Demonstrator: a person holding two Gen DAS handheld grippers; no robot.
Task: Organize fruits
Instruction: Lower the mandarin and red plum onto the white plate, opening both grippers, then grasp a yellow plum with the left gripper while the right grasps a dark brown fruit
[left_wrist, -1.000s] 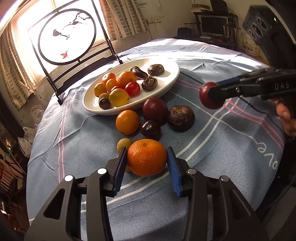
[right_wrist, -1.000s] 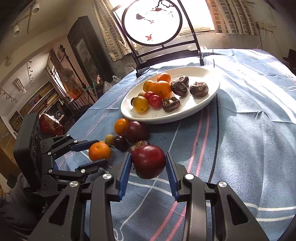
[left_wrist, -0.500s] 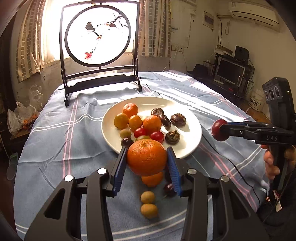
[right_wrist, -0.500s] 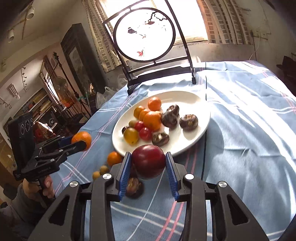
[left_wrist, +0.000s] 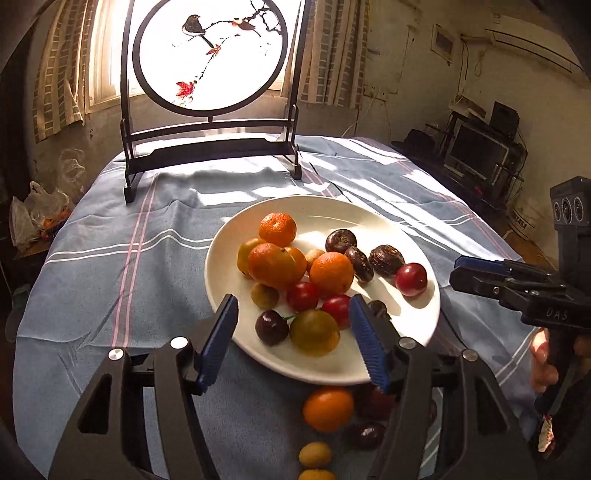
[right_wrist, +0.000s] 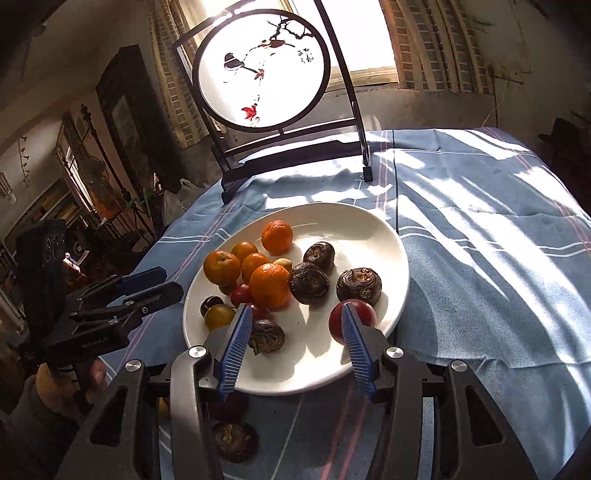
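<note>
A white oval plate (left_wrist: 413, 343) (right_wrist: 384, 229) on the blue cloth holds several oranges, small red and yellow fruits and dark brown fruits. My left gripper (left_wrist: 291, 332) is open and empty above the plate's near edge. An orange (left_wrist: 273, 265) lies on the plate's left side. My right gripper (right_wrist: 293, 334) is open and empty over the plate's near right part. A dark red plum (right_wrist: 352, 321) (left_wrist: 411, 279) lies on the plate beside its right finger. The right gripper also shows from the side in the left wrist view (left_wrist: 480, 273).
On the cloth in front of the plate lie an orange (left_wrist: 328, 409), dark fruits (left_wrist: 367, 435) (right_wrist: 234, 441) and small yellow fruits (left_wrist: 314, 454). A round painted screen on a black stand (left_wrist: 210, 55) (right_wrist: 262, 70) stands at the table's far end.
Both grippers have opened. The orange from the left gripper and the red plum from the right gripper now lie on the plate. Both grippers moved closer over the plate.
</note>
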